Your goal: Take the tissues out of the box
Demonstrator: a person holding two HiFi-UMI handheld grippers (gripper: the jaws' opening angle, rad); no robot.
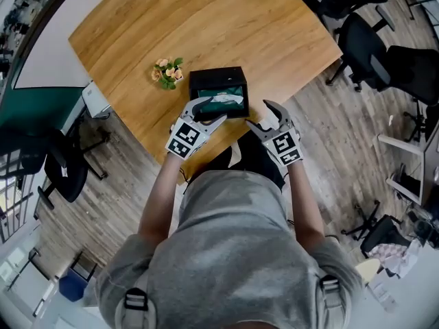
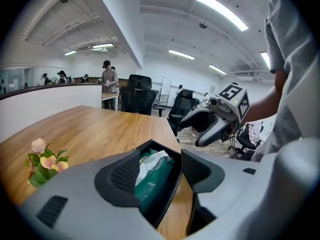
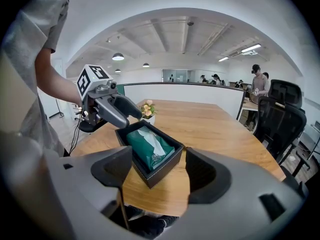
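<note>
The green tissue pack (image 1: 221, 93) lies flat in the open black box (image 1: 194, 88), its long axis along the box's own, which in the head view runs left to right, roughly following the near edge of the desk (image 1: 274, 40). A white tissue (image 1: 228, 100) sticks up out of the pack's top face, crumpled, about mid-length. Any print on the pack is too small for you to read. The pack fills most of the box, with only the dark walls showing around it. In the head view your left hand-held gripper (image 1: 214, 110) covers the box's near left corner; its jaws stand apart, and its own view shows only a strip of the pack and one box wall in the gap between them, the rest being hidden behind the jaws. Whether a jaw touches the rim cannot be told. Your right hand-held gripper (image 1: 259, 114) is just beside the box's near right corner, jaws wide apart and empty, clear of the box. A small bunch of flowers (image 1: 167, 72) stands on the desk just off the box's far left corner.
</note>
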